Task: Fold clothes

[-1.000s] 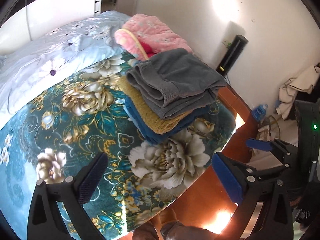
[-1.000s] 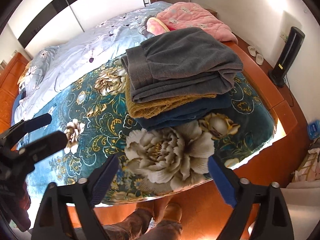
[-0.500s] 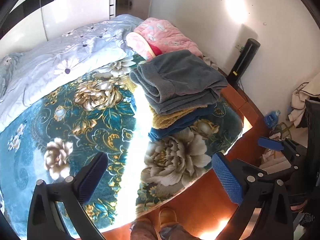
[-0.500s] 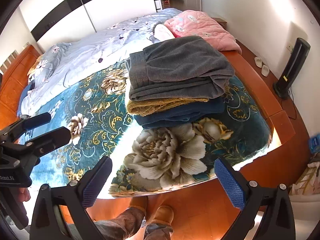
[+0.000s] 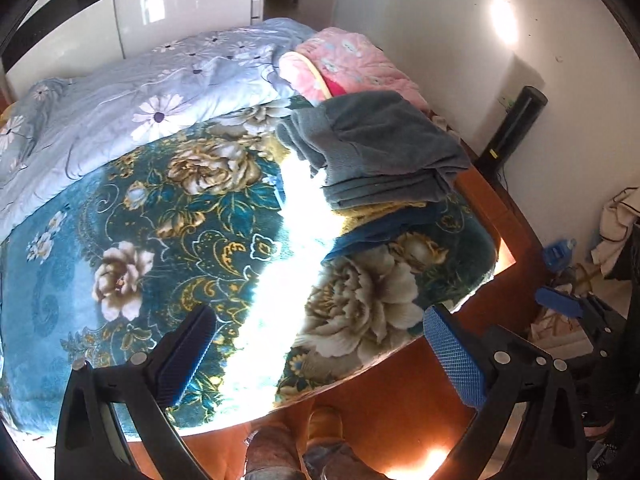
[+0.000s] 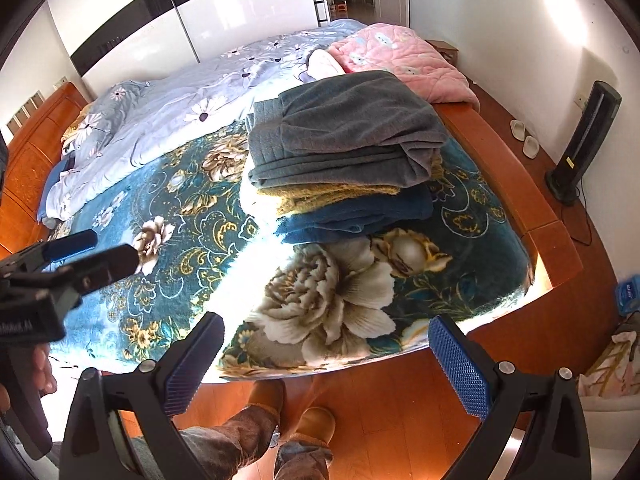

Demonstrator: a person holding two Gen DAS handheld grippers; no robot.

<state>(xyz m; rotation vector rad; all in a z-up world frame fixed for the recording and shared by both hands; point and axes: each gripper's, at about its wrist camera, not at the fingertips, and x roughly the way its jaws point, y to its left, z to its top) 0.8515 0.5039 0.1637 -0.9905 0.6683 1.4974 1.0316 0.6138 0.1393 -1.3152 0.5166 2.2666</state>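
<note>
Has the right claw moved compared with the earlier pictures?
Yes. The right claw has backed away from the folded stack, which now looks farther and smaller.

We are drawing both grippers back from the folded stack [image 6: 344, 156], which is shrinking toward mid-frame; the right gripper [image 6: 324, 364] is spreading its jaws fully, and a sunlit band [image 5: 288, 280] is widening across the floral blanket [image 5: 160, 232].

Your left gripper [image 5: 316, 354] hangs tilted steeply downward, its blue-padded fingers [image 5: 454, 356] spread wide with nothing held between them. Your right gripper [image 6: 326, 364] points down at much the same slant, jaws at full spread and empty too. In the right wrist view your left hand [image 6: 40, 372] shows at the frame's left edge, wrapped around the left gripper's handle.
</note>
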